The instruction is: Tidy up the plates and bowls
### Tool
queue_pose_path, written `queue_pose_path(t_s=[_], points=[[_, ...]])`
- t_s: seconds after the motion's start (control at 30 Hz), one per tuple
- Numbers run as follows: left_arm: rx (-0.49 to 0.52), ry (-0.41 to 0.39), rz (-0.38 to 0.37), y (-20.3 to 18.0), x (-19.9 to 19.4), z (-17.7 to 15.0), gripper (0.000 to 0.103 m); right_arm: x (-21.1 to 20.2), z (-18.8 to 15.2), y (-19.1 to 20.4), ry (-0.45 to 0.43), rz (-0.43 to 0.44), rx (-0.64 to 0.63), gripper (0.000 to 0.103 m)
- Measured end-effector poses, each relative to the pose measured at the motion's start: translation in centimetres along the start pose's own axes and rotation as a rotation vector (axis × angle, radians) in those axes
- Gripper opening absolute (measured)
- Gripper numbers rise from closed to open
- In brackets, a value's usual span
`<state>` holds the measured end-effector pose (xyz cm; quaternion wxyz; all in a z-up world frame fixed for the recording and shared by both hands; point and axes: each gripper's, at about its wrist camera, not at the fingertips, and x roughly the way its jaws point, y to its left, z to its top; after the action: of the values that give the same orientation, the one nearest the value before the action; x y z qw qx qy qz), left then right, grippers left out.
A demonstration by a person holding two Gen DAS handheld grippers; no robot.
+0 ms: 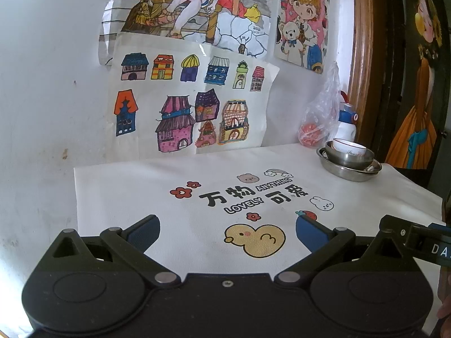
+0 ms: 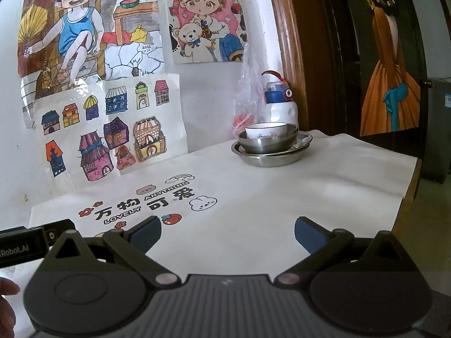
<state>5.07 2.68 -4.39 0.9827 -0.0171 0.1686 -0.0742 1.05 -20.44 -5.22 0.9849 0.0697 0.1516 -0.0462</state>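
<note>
The table (image 2: 324,186) carries a white cloth (image 1: 141,191) printed with cartoon animals, flowers and a strawberry, lettered "万物可爱", "ANYTHING" and "LOVELY". On the wall behind it hang coloured drawings: a sheet of small houses (image 1: 183,107), a child with a fan (image 2: 70,28), and a figure holding a teddy bear (image 2: 205,19) under partly legible lettering ending "ORNING".

The stacked dishes stand at the far right corner of the table: a wide steel plate (image 2: 270,156) at the bottom, a steel bowl (image 2: 267,140) in it, and a white ceramic bowl (image 2: 266,131) nested inside with script on its side that I cannot read. A patterned rim (image 2: 305,138) shows between steel bowl and plate. Just behind the stack stand a white bottle with a blue and red cap (image 2: 280,98) and a clear plastic bag (image 2: 248,95).

My left gripper (image 1: 227,232) hovers low over the printed duck (image 1: 255,239), jaws spread wide, holding nothing. My right gripper (image 2: 227,232) is likewise spread and empty, well short of the stack. Its neighbour's body reads "Robot.AI"; in the left view the other reads "DA".
</note>
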Motion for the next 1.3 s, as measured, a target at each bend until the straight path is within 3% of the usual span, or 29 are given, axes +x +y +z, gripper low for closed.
queue_pose_path(t_s=[1.3], points=[[-0.041,0.025,-0.022,-0.05,-0.22,0.0,0.102,-0.13,-0.06,0.3,-0.004,0.003,-0.007,0.103]])
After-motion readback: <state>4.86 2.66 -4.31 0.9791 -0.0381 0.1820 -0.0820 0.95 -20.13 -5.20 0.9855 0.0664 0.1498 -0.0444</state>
